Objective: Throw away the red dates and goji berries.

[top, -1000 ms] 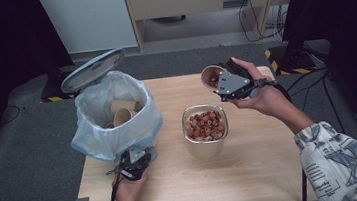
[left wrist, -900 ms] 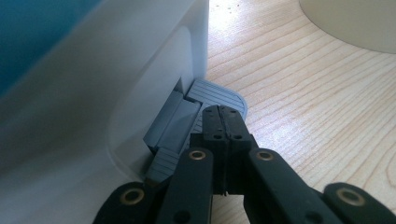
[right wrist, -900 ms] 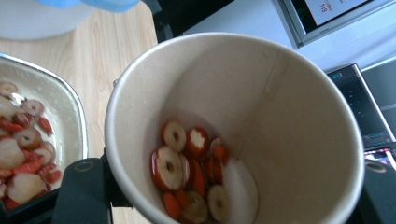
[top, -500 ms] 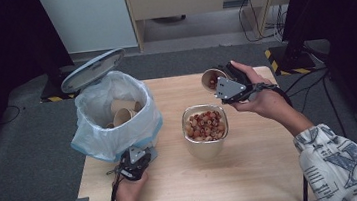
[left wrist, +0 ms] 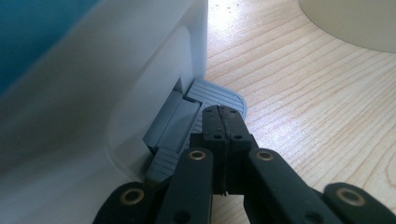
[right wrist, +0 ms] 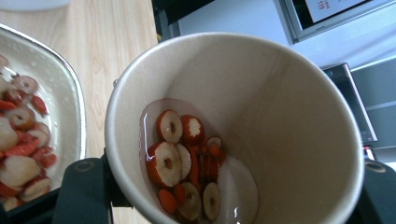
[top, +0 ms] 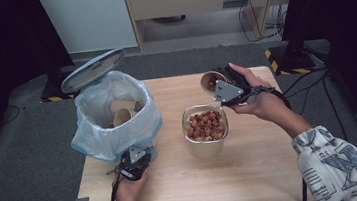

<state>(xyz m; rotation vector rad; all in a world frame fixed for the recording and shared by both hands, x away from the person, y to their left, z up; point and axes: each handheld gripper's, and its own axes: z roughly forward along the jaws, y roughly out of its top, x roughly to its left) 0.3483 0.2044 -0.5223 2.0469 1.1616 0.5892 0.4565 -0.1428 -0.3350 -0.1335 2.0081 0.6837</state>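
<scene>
My right gripper (top: 221, 88) is shut on a paper cup (top: 211, 81), held tilted just behind a metal bowl (top: 207, 150) full of red date slices (top: 205, 125). In the right gripper view the cup (right wrist: 261, 93) holds several date slices (right wrist: 180, 154) in a little liquid, and the bowl's rim (right wrist: 77, 107) shows at the left. My left gripper (top: 134, 165) is shut, its tips (left wrist: 223, 122) resting on the grey pedal (left wrist: 212, 93) at the foot of a white bin (top: 119, 132). The bin's lid (top: 93, 69) stands raised.
The bin is lined with a pale bag and holds discarded paper cups (top: 123, 114). The wooden table (top: 254, 173) has bare room in front of and to the right of the bowl. Dark floor and cables surround the table.
The right gripper with the cup has edged slightly toward the bowl. The left gripper has stayed on the pedal.
</scene>
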